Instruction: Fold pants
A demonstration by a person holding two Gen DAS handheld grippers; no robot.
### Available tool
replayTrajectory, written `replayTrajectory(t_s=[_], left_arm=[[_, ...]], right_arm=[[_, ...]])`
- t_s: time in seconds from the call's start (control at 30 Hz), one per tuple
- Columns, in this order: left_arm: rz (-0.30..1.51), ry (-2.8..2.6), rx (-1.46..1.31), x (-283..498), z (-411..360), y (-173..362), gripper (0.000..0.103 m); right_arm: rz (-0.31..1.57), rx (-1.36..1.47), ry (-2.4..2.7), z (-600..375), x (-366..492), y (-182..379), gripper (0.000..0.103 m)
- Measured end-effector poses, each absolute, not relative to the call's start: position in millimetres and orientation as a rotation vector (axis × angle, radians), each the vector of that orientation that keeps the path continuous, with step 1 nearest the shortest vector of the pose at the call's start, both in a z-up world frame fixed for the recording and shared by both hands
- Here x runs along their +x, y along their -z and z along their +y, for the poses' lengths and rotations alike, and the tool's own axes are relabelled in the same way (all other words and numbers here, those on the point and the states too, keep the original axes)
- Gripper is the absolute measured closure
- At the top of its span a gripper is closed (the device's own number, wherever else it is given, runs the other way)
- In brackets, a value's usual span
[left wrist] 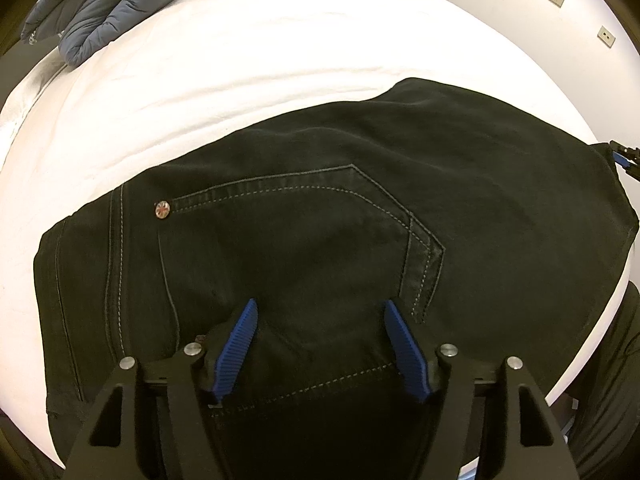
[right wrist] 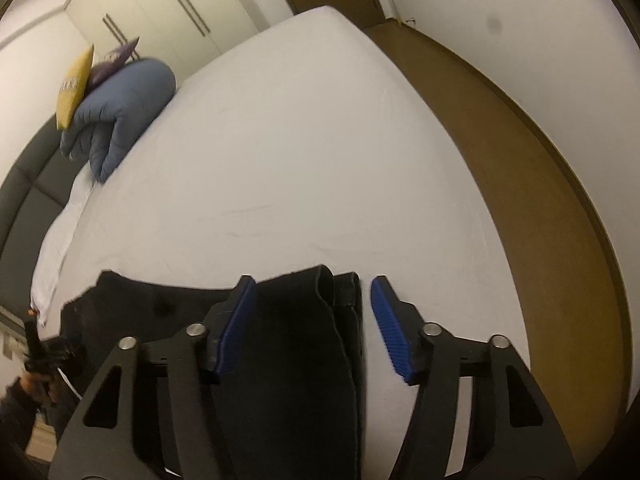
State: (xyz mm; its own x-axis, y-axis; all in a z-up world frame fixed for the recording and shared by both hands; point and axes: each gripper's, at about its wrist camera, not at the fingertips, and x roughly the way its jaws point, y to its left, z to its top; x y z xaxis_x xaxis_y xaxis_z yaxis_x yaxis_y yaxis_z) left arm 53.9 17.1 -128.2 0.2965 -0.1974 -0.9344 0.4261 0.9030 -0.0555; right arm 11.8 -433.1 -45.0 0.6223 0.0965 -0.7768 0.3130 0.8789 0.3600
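Black pants (left wrist: 320,220) lie folded on the white bed (left wrist: 260,60), back pocket with grey stitching and a small metal rivet facing up. My left gripper (left wrist: 320,308) is open, its blue pads spread just above the cloth near the pocket. In the right wrist view the pants (right wrist: 280,340) show a folded edge under my right gripper (right wrist: 312,284), which is open and holds nothing. The tip of the right gripper shows at the far right of the left wrist view (left wrist: 624,158). The left hand and its gripper handle show at the lower left of the right wrist view (right wrist: 36,360).
A folded blue duvet (right wrist: 120,112) with yellow and purple cushions (right wrist: 76,80) lies at the bed's far left. Brown floor (right wrist: 520,160) runs along the bed's right side. White wardrobes (right wrist: 160,12) and a door stand behind.
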Motion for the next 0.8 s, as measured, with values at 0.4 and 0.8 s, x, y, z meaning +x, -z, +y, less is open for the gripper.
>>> replayTrajectory(t_s=[0.4,0.8], left_arm=[[1.188,0.397,0.214,55,10,127,0.03],[1.162,0.375,0.167,51,16,121,0.028]], right_arm=[[0.88,0.443,0.335,-433,1,54,0.103],[0.737,0.781,0.609,-476,-85,65,0.096]])
